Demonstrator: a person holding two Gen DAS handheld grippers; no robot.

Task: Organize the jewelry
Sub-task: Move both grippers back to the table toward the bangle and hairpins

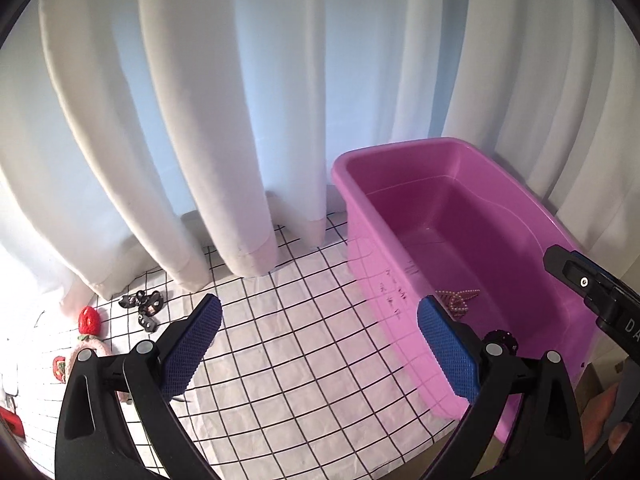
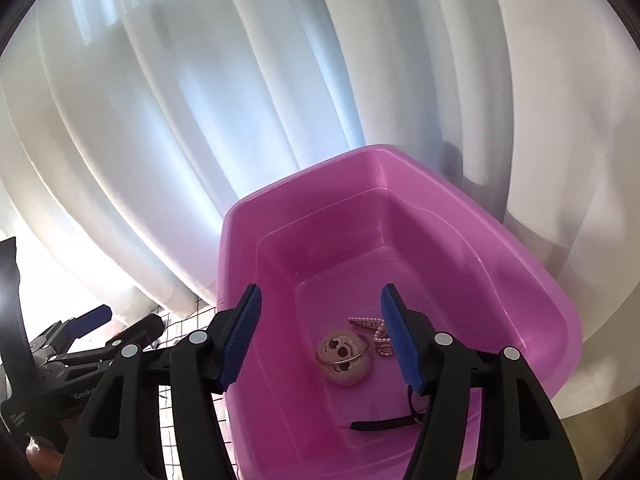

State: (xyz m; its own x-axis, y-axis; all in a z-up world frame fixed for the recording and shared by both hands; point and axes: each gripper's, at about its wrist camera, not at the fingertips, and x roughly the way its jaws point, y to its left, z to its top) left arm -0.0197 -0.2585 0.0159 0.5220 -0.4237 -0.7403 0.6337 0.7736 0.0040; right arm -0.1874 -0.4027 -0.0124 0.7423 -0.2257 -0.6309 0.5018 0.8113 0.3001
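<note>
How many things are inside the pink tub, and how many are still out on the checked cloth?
In the pink tub: 3 that I can make out
- pearl piece: 1
- round smiley-face piece: 1
- black strap: 1
On the checked cloth: 3
- red strawberry piece: 1
- black clips cluster: 1
- pink band: 1
Total: 6

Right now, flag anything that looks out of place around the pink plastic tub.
Several pieces still lie loose on the grid-patterned cloth outside the pink plastic tub: a black beaded piece and a red strawberry-shaped charm by the white curtain's hem. Inside the tub, a pearl-trimmed clip and round smiley-face charm lie heaped together. Nothing looks damaged.
</note>
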